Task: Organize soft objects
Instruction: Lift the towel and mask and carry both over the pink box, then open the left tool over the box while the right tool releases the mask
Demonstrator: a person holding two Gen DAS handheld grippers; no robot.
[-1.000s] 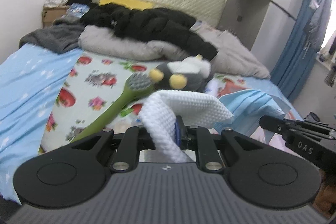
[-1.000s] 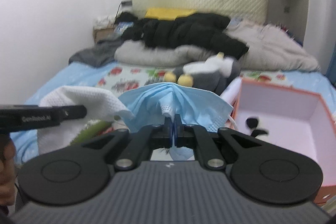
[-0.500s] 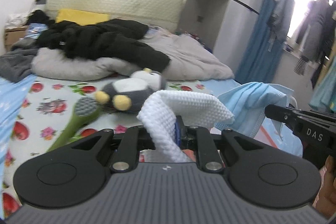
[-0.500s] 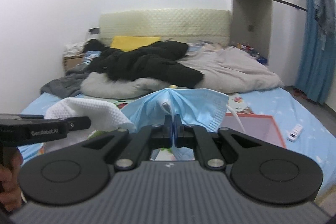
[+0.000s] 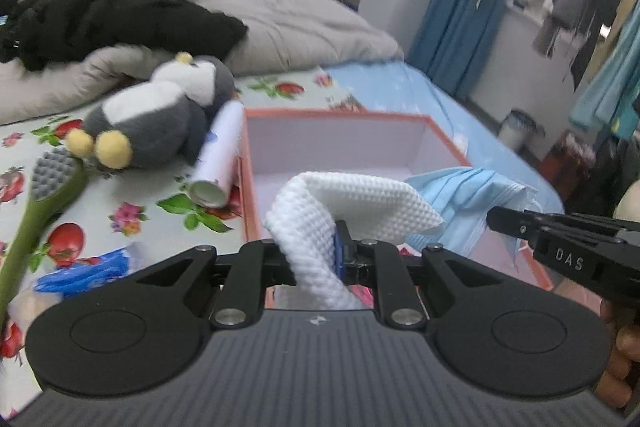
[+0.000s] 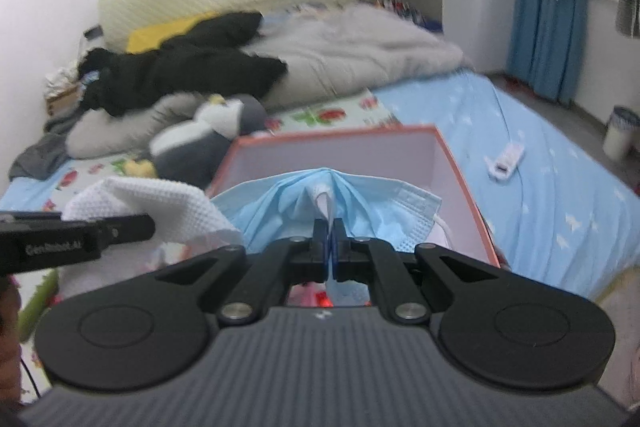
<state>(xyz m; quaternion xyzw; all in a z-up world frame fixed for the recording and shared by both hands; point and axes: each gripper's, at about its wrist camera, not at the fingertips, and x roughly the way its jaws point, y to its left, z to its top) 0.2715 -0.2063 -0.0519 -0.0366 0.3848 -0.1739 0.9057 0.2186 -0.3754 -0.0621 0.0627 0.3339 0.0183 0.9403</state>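
My left gripper (image 5: 316,255) is shut on a white waffle-weave cloth (image 5: 360,203) that folds up over its jaws. My right gripper (image 6: 330,247) is shut on a light blue face mask (image 6: 280,211), pinched at its middle. Both hang at the near edge of an open pink box with an orange rim (image 5: 352,115) on the bed; the same box (image 6: 452,163) lies straight ahead in the right wrist view. The mask (image 5: 472,195) and right gripper body (image 5: 568,255) show at the right of the left wrist view. A grey and white penguin plush (image 5: 152,119) lies left of the box.
A green long-handled brush (image 5: 36,211), a white tube (image 5: 222,155) and a blue packet (image 5: 80,271) lie on the flowered sheet left of the box. Black clothes (image 5: 120,11) and a grey quilt (image 6: 352,47) fill the bed's far end. A white remote (image 6: 504,159) lies right of the box.
Both grippers have swung right and slightly down with the cloth and mask still held. The pink box now sits directly in front of them; the penguin has shifted to the left.
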